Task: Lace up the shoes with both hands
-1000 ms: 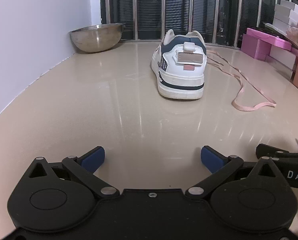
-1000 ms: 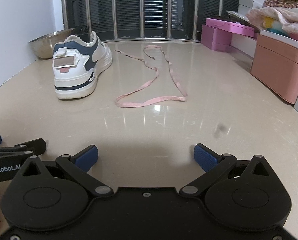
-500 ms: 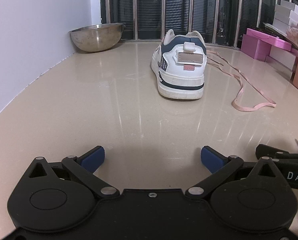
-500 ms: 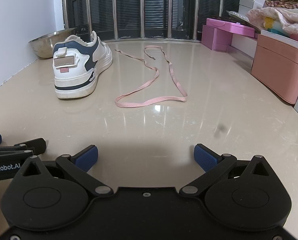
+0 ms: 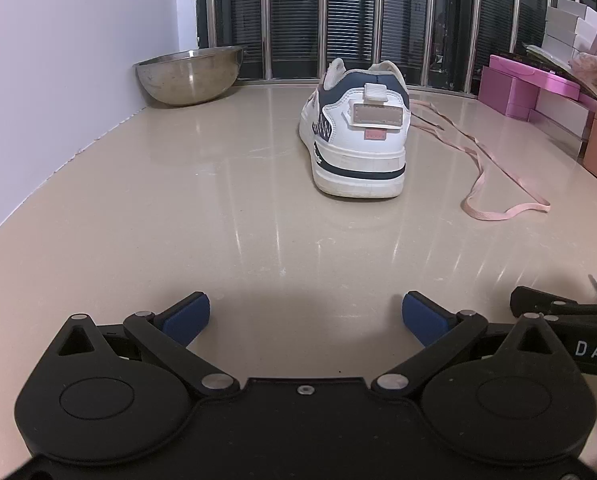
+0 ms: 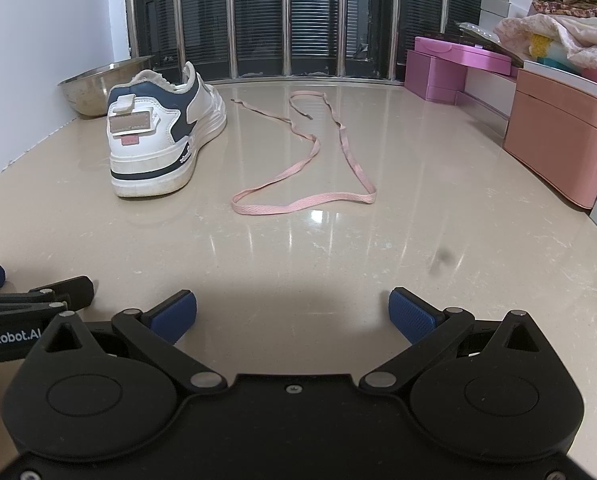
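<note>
A white and navy sneaker (image 5: 358, 132) (image 6: 160, 136) stands on the beige floor with its heel toward both cameras. No lace shows in it from behind. A loose pink shoelace (image 6: 310, 184) (image 5: 494, 184) lies in loops on the floor to the sneaker's right. My left gripper (image 5: 306, 318) is open and holds nothing, low over the floor well short of the heel. My right gripper (image 6: 292, 312) is open and holds nothing too, a good way short of the lace's nearest loop. Each gripper's side shows at the edge of the other's view.
A steel bowl (image 5: 190, 76) sits in the far left corner against the white wall (image 5: 58, 80). Barred windows (image 6: 298, 20) run along the back. Pink and white boxes (image 6: 558, 128) with folded cloth on top line the right side.
</note>
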`<state>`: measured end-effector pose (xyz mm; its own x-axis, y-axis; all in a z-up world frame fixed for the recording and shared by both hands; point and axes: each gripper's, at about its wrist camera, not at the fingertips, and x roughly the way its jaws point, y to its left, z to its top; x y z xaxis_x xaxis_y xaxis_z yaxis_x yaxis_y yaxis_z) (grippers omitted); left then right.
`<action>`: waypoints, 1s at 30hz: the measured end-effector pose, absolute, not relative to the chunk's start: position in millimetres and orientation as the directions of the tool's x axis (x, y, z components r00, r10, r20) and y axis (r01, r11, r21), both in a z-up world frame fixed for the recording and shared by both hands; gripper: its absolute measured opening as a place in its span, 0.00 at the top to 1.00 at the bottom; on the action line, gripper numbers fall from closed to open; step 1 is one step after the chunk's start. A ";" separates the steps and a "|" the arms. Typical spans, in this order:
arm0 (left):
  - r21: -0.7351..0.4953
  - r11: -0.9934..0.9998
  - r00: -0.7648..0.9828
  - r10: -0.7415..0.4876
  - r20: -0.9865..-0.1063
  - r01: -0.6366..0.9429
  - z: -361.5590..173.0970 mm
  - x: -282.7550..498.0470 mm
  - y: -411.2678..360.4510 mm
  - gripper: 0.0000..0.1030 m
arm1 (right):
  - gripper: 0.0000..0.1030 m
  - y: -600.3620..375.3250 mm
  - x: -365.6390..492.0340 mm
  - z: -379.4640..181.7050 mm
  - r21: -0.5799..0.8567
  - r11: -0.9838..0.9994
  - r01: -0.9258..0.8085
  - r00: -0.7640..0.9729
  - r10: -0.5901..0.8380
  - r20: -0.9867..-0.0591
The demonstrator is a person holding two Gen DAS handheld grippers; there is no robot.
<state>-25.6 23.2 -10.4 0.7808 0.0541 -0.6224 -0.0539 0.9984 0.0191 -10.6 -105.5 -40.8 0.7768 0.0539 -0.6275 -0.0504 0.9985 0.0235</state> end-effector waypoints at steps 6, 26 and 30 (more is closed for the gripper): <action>0.019 0.999 0.781 0.046 -0.622 -0.044 -10.5 -25.1 23.5 0.00 | 0.00 -105.5 -10.5 -40.7 0.023 0.998 -0.055 0.777 0.058 -0.627; 0.017 0.999 0.781 0.044 -0.623 -0.042 -10.8 -24.8 23.7 0.00 | 0.00 -104.8 -10.4 -40.8 0.024 0.998 -0.053 0.777 0.056 -0.628; 0.017 0.999 0.781 0.043 -0.623 -0.042 -10.8 -24.7 23.8 0.00 | 0.00 -104.7 -10.3 -40.8 0.024 0.998 -0.053 0.777 0.056 -0.628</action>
<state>-24.7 23.8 -10.8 0.7809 0.0434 -0.6232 -0.0418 0.9990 0.0172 -10.3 -104.7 -40.8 0.7766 0.0563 -0.6275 -0.0533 0.9983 0.0236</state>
